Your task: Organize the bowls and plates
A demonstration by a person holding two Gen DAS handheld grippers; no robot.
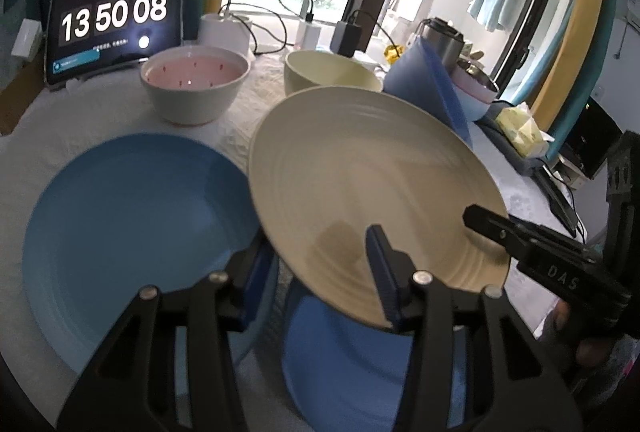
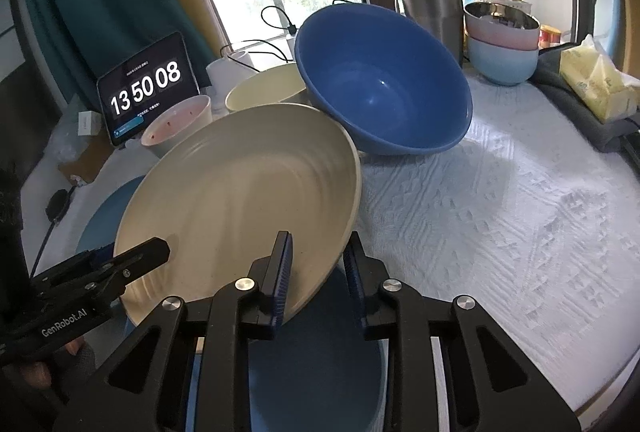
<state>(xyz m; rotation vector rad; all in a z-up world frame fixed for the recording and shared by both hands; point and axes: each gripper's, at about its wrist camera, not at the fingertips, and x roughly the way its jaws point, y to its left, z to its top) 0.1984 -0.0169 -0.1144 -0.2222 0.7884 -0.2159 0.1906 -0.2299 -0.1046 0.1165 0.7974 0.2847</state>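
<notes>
Cream plate (image 2: 240, 199) is hanging tilted at centre frame, both the left gripper (image 1: 320, 264) and right gripper (image 2: 316, 264) clamping its rim above a blue plate (image 2: 316, 360); bowls are awaiting stacking.

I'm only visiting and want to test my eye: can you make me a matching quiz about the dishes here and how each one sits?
Things:
1. cream ridged plate
2. light blue plate
3. dark blue bowl
4. white bowl with pink inside

States:
A. lying flat on the white cloth
B. upright, in front of the tablet clock
C. raised and tilted
D. tipped sideways

Pairs: 1-C, 2-A, 3-D, 4-B
</notes>
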